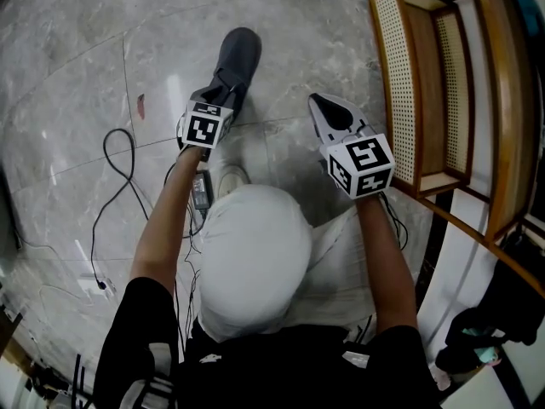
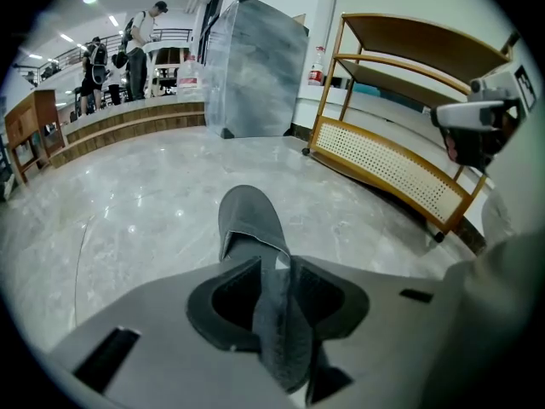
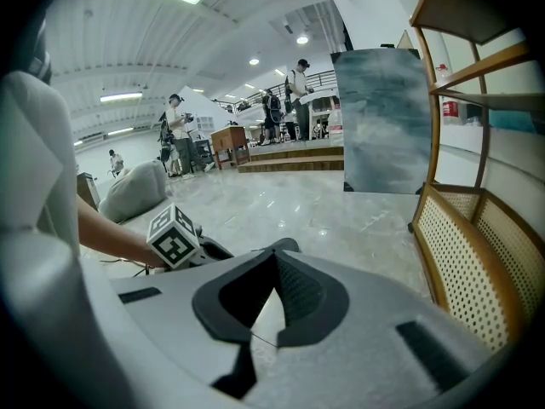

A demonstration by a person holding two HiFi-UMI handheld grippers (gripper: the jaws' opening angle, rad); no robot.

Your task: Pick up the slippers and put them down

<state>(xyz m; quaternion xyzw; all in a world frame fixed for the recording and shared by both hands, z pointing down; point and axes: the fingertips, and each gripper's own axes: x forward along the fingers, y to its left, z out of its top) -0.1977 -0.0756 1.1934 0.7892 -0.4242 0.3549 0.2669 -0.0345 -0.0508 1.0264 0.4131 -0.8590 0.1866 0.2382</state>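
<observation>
One grey slipper (image 1: pixel 240 58) lies on the floor (image 1: pixel 77 66) far left, its heel edge loose inside the half-open left gripper (image 2: pixel 271 267) (right gripper (image 3: pixel 272 256) closed, empty); draw back straight, without snagging it.

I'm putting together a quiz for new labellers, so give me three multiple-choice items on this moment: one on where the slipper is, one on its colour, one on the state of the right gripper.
1. Where is the slipper? A on a table; B on the floor, its heel rim between the left gripper's jaws; C in a box.
2. Its colour? A red; B white; C dark grey.
3. The right gripper? A shut, empty; B clamped on the slipper; C wide open.
Key: 1 B, the head view shows it lying on the marble; 2 C, it is grey in both views; 3 A, its jaw tips meet with nothing between.
</observation>
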